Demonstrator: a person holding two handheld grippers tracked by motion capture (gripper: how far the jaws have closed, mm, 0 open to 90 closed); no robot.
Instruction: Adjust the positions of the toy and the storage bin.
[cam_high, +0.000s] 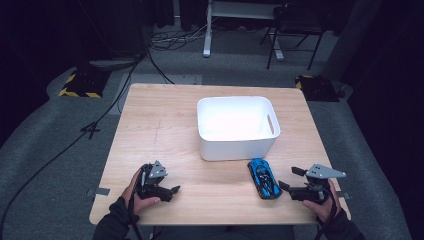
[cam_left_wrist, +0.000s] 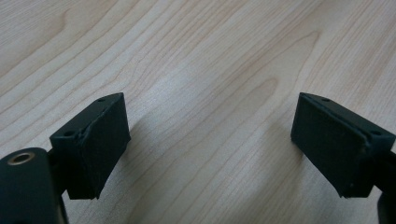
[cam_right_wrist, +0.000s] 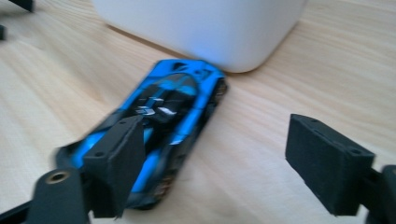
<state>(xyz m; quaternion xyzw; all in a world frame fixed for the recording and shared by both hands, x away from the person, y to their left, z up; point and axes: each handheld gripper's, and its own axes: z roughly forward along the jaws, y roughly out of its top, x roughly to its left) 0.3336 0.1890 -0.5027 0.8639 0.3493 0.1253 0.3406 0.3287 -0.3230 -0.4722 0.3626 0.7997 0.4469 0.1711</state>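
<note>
Jaws spread on the right gripper beside the toy car; a careless nudge could roll it off the table.

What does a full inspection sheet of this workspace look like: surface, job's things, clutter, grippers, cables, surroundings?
Surface: light wooden table, bare apart from the items below.
Job's things: blue toy car lies on the table just in front of the white bin, near its right front corner; the bin looks empty.
Clutter: nothing seen.
Grippers: left gripper open over bare wood; right gripper open, nothing between its jaws, the car beside one jaw.
Cables: black cables run over the floor left of the table.
Surroundings: grey carpet, dark room, chair and desk legs behind.
</note>
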